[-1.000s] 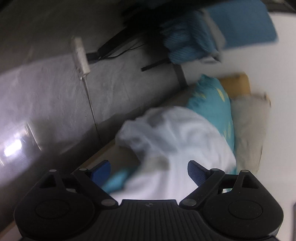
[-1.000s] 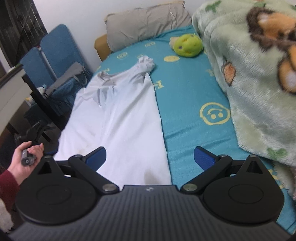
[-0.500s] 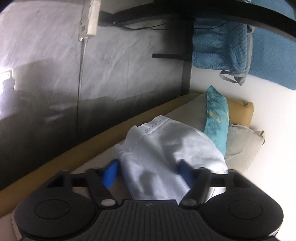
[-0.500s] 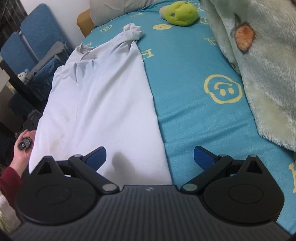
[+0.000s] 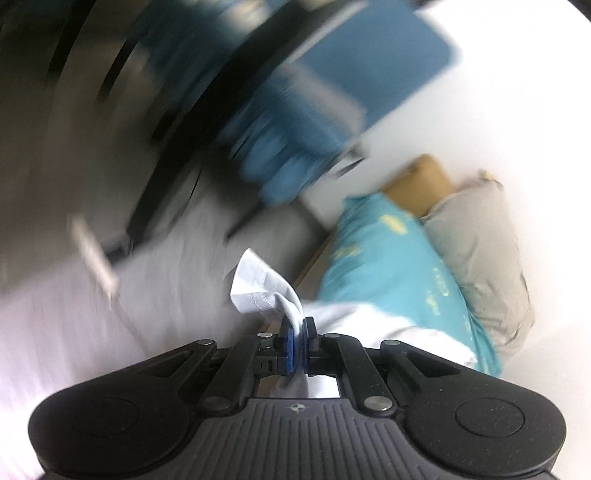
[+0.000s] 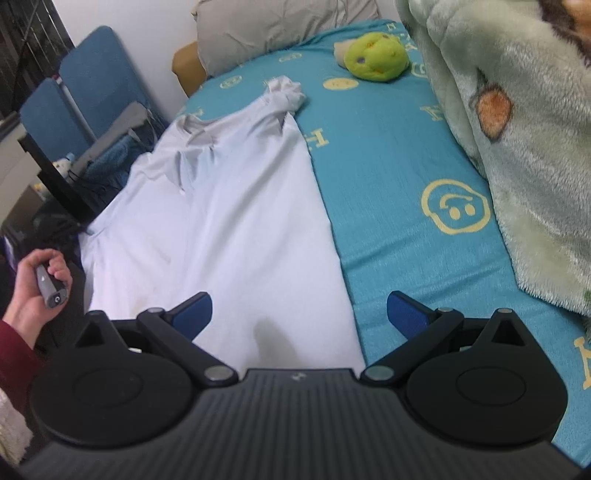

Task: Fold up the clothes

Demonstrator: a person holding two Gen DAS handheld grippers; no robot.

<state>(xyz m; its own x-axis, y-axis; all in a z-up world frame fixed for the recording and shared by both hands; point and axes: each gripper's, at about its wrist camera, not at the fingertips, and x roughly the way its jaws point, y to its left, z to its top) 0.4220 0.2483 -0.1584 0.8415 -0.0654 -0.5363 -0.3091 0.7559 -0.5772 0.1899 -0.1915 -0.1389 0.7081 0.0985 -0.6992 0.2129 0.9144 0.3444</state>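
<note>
A white T-shirt (image 6: 229, 206) lies lengthwise on the teal bed sheet (image 6: 391, 177), collar toward the pillow, its left side hanging over the bed edge. My left gripper (image 5: 298, 334) is shut on a corner of the shirt's hem (image 5: 258, 291), which sticks up past the fingertips; this view is motion-blurred. My right gripper (image 6: 299, 314) is open and empty, hovering just above the shirt's near hem. The hand holding the left gripper's handle (image 6: 40, 284) shows at the bed's left edge.
A green plush toy (image 6: 373, 59) and a grey pillow (image 6: 280, 26) lie at the head of the bed. A fluffy green blanket (image 6: 517, 147) covers the right side. Blue chairs (image 6: 92, 92) with clothes and a dark desk stand left of the bed.
My left gripper closed on the shirt's hem corner and swung up and around. My right gripper stayed open and shifted slightly over the shirt's near hem.
</note>
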